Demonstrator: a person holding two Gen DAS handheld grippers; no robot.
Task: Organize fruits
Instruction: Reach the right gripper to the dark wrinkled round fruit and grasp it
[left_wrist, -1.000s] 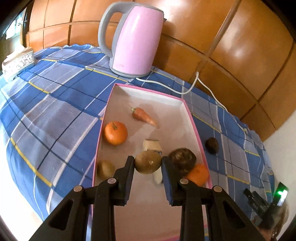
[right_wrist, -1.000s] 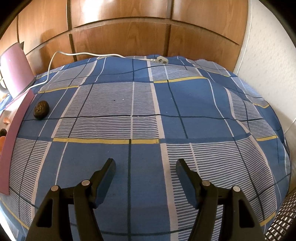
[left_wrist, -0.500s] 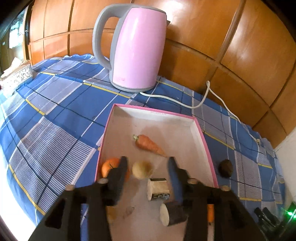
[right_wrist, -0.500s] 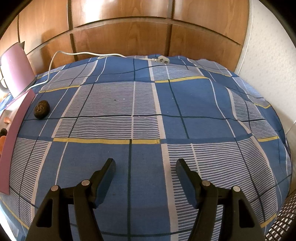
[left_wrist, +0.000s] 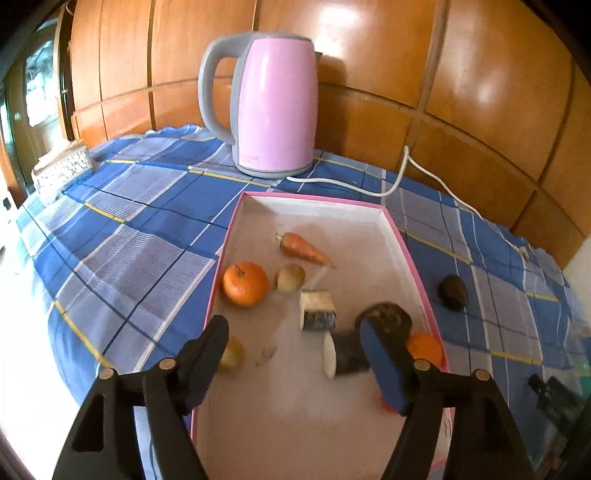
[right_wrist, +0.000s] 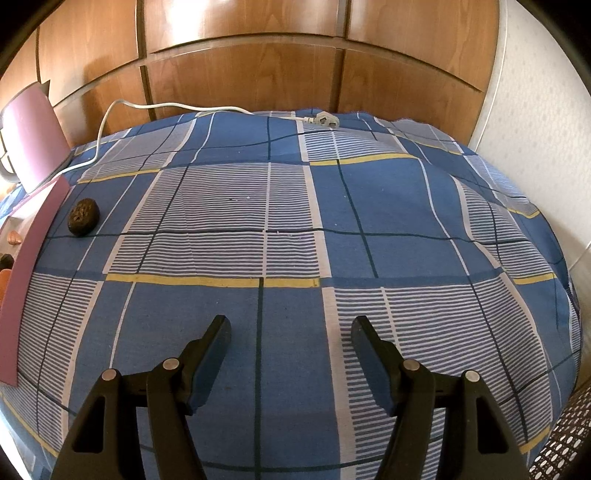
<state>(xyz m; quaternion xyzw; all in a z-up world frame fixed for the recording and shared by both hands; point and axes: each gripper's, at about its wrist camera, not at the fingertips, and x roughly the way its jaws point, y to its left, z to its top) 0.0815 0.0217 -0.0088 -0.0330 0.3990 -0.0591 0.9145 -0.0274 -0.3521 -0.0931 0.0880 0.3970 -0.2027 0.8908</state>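
Note:
A pink-rimmed white tray lies on the blue checked cloth. In it are a carrot, an orange, a small tan round fruit, two cut yam pieces, a dark round fruit, a second orange and a yellowish fruit. My left gripper hovers over the tray's near part; its jaws are opening with nothing between them. One dark fruit lies on the cloth right of the tray. My right gripper hangs open over bare cloth.
A pink kettle stands behind the tray, its white cord trailing right to a plug. A patterned tissue box sits far left. Wooden panels close off the back. A white wall lies at the right.
My left gripper let go of the tan round fruit, which now rests in the tray beside the orange, and the jaws spread wide as the gripper drew back. The right gripper stayed still.

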